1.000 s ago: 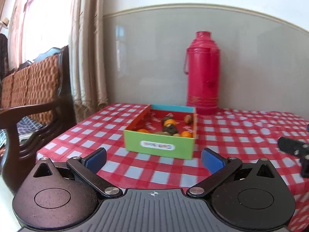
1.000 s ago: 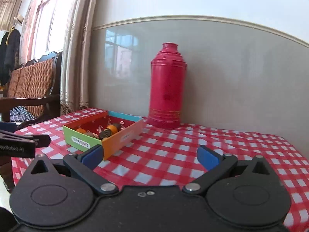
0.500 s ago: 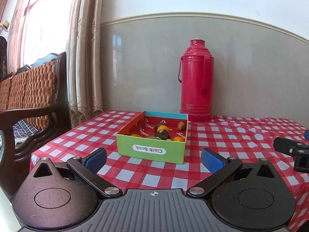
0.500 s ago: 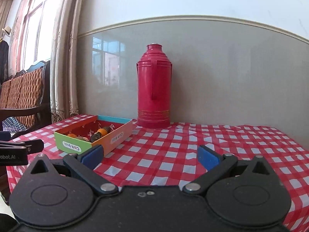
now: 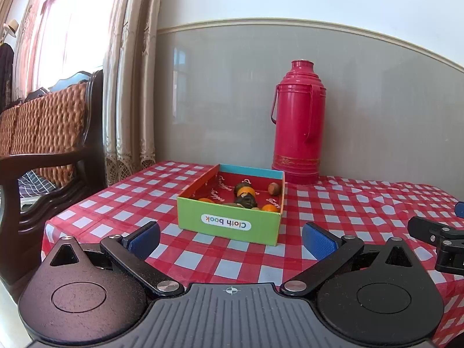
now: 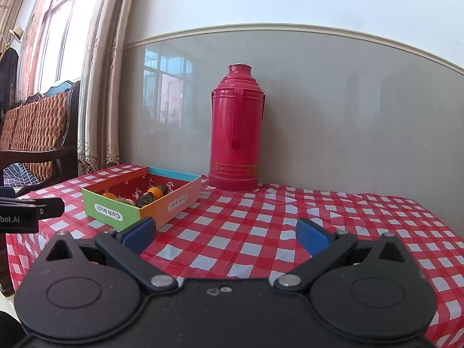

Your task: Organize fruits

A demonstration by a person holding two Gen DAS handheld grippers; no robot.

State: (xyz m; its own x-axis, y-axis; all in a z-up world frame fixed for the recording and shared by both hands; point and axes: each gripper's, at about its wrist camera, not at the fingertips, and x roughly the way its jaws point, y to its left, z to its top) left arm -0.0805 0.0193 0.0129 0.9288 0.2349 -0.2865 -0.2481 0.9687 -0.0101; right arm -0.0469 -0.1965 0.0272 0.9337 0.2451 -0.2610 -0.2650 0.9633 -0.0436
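A: How do the fingers stand on the left gripper [image 5: 230, 236]?

B: Spread wide, with nothing between the blue pads. They hang over the near part of the bench [image 5: 362, 203], which wears a red-and-white checked cloth.

A: And the fruit?

B: In an open cardboard box [image 5: 229, 221] straight ahead of the left fingers, a little beyond their tips. Its green front wall reads "Cloth book" upside down. Inside lie small oranges [image 5: 246, 192], a dark fruit [image 5: 246, 201] among them, and a brownish one [image 5: 274, 188] toward the far right corner.

A: The right gripper [image 6: 224, 235]?

B: Its fingers are parted wide as well, and bare. From there the box sits ahead and off to the left, past the left fingertip; its orange side wall faces that camera.

A: Anything else on the bench?

B: A tall red thermos flask [image 6: 236, 129] stands upright at the wall, beyond the box and well ahead of both pairs of fingers. Each gripper shows at the edge of the other's view. A wooden chair with a woven back [image 5: 43, 124] is off to the left, by the curtain [image 5: 130, 72].
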